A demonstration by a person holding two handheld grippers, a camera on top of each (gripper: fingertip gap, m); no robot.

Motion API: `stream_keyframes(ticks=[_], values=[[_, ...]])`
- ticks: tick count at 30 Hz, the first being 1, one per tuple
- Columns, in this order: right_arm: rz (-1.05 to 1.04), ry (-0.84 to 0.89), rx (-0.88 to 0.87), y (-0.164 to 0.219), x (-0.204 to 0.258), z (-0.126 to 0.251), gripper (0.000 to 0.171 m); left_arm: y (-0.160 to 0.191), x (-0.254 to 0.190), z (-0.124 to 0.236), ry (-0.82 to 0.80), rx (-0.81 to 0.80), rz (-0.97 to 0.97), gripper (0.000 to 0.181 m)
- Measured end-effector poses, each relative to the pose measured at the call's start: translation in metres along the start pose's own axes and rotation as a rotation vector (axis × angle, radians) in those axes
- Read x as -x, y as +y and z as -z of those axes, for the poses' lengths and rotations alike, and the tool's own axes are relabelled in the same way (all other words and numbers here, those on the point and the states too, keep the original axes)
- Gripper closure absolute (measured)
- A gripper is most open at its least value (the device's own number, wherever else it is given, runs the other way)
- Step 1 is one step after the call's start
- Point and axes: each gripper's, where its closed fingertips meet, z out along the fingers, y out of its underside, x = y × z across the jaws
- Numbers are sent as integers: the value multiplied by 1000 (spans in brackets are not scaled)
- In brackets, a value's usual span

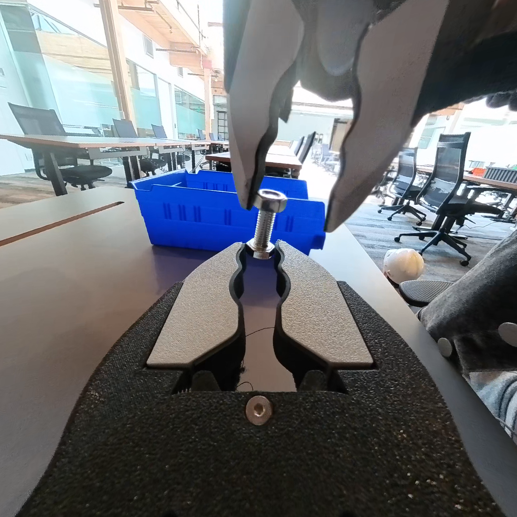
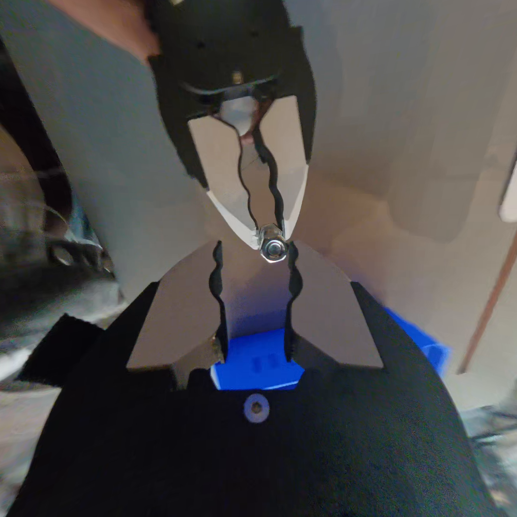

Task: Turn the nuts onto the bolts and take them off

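Essentially, everything turns on one upright axis: the bolt stands nearly vertical above the counter, head up and threaded shank down, and the two tools meet it from different directions. Starting at the left, the left hand-held gripper reaches forward, level with the counter, and is clenched on the nut, which sits at the low end of the shank between its two tips; the bolt therefore rises straight out of this gripper's nose, at right angles to its fingers. Behind it, farther along the counter, lies a blue bin. Moving right, the right hand-held gripper comes down from above, released, its jaws standing well apart around the bolt's head. Its left-hand finger in the left wrist view touches or nearly touches one flat of the head, while the other finger hangs clear, off to the right and slightly lower. From the right wrist view the same gripper looks down along the bolt's length, so head and nut appear stacked, lying toward the right finger rather than centred in the gap. Judging from this, the next move calls for shifting the upper gripper sideways to centre the head, closing on it, then twisting about the vertical axis while the lower gripper keeps the nut from turning. Whether the nut is going on or coming off cannot be told.
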Motion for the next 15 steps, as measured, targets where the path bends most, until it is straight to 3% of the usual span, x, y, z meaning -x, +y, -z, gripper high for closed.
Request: stream_keyframes(ticks=[1, 3, 7, 10, 13, 15], values=[[113, 19, 7, 0, -1, 1, 125, 0, 0, 0, 2, 3, -3, 163], [359, 68, 29, 2, -7, 4, 123, 1, -1, 0, 6, 7, -6, 163], [686, -20, 79, 9, -4, 1, 127, 1, -1, 0, 13, 4, -1, 163], [768, -40, 60, 3, -12, -2, 133, 1, -2, -1, 17, 7, -1, 163], [792, -69, 33, -2, -15, -2, 153, 0, 0, 1, 10, -2, 11, 163], [755, -74, 32, -1, -16, -1, 153, -2, 1, 2, 8, -12, 25, 163]])
